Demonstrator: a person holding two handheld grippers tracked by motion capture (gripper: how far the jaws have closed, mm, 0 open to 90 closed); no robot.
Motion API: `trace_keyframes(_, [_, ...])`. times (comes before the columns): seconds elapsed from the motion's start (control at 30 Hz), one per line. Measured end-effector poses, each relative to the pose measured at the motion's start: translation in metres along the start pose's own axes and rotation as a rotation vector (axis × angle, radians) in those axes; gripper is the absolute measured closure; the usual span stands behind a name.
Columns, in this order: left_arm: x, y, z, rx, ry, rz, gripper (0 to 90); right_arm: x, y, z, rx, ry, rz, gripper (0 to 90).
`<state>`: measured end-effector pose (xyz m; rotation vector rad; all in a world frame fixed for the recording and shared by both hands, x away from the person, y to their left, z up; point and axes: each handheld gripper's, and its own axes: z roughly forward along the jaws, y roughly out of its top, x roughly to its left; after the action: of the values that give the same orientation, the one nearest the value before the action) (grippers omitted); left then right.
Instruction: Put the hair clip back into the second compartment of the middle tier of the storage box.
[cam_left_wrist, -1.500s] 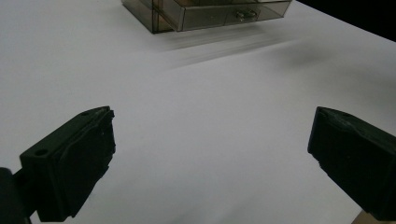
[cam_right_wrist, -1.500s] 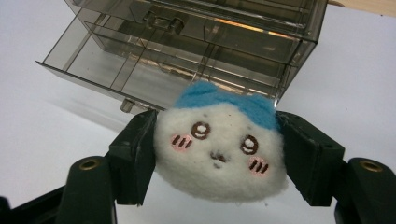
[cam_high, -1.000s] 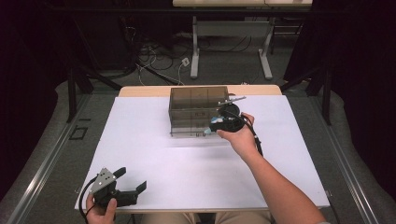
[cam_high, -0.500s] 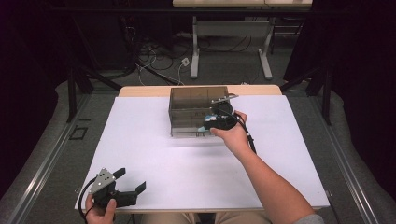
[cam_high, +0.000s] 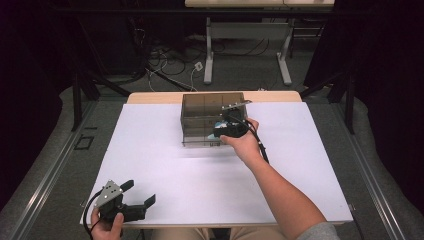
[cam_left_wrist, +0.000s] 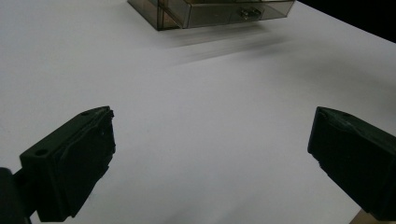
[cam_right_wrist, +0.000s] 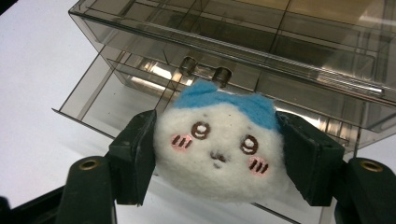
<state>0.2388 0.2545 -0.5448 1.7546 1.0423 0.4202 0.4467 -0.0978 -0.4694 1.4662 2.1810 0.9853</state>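
Note:
A small white plush toy (cam_right_wrist: 219, 151) with blue ears and pink cheeks sits squeezed between the jaws of my right gripper (cam_right_wrist: 217, 156), which is shut on it. It hangs just over the pulled-out lower drawer (cam_right_wrist: 121, 100) of a smoky clear plastic drawer box (cam_high: 210, 117). In the high view the right gripper (cam_high: 225, 131) is at the box's front right. My left gripper (cam_high: 140, 195) rests low at the table's near left corner, jaws wide open over bare white surface, with nothing between them (cam_left_wrist: 210, 154).
The white table (cam_high: 165, 165) spreads wide between the box and the front edge. The box (cam_left_wrist: 210, 11) stands at the far middle. Beyond the table's far edge are a desk frame (cam_high: 247, 47) and floor cables.
My right gripper has carried the plush toy a little to the left and closer to the box's open drawer. The left gripper has stayed put.

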Motion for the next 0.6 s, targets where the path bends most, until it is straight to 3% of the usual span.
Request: trace_keyframes(0.6, [0.001, 0.000, -0.001, -0.001, -0.003, -0.003, 0.9, 0.011, 0.003, 0.012, -0.010, 0.002, 0.018, 32.3])
